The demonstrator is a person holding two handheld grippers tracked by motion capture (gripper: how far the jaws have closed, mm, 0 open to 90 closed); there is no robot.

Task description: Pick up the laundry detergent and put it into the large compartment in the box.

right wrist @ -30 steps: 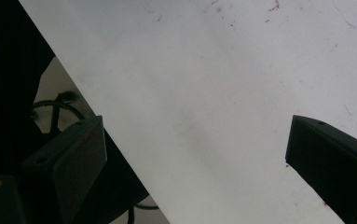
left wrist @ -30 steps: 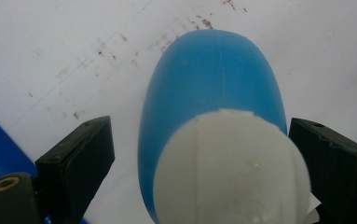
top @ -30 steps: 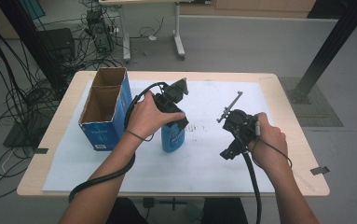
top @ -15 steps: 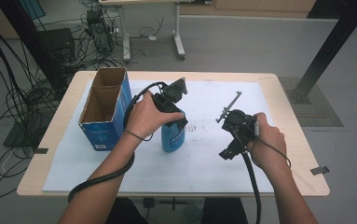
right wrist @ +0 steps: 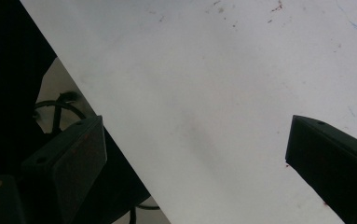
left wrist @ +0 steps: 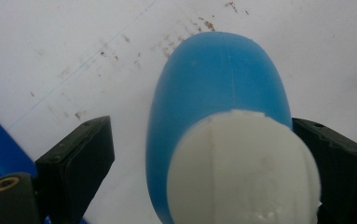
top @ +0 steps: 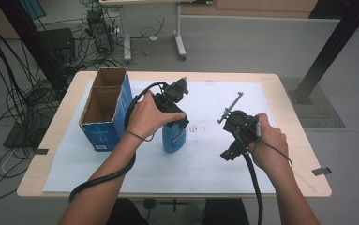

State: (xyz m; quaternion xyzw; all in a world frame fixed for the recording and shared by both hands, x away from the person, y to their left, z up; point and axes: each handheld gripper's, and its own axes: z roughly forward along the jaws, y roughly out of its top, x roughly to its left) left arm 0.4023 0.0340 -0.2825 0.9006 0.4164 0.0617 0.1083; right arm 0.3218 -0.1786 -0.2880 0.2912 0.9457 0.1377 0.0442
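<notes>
1. One blue bottle (top: 173, 138) stands upright on the white sheet (top: 214, 154) mid-worktop, beside one open blue carton (top: 103, 112).
2. I see the left gripper (left wrist: 204, 154) over its white cap (left wrist: 243, 170): jaws wide, straddling the bottle, gap on one side, so no grip.
3. Right gripper (right wrist: 195, 158): jaws wide, empty, above bare sheet.
4. My read: grasp pending; lift and placement left.

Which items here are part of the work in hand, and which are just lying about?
In the job:
- blue bottle with white cap, standing between the open left claw
- left claw

Lying about:
- open cardboard box
- white sheet on the table
- right claw, open, nothing between its jaws
</notes>
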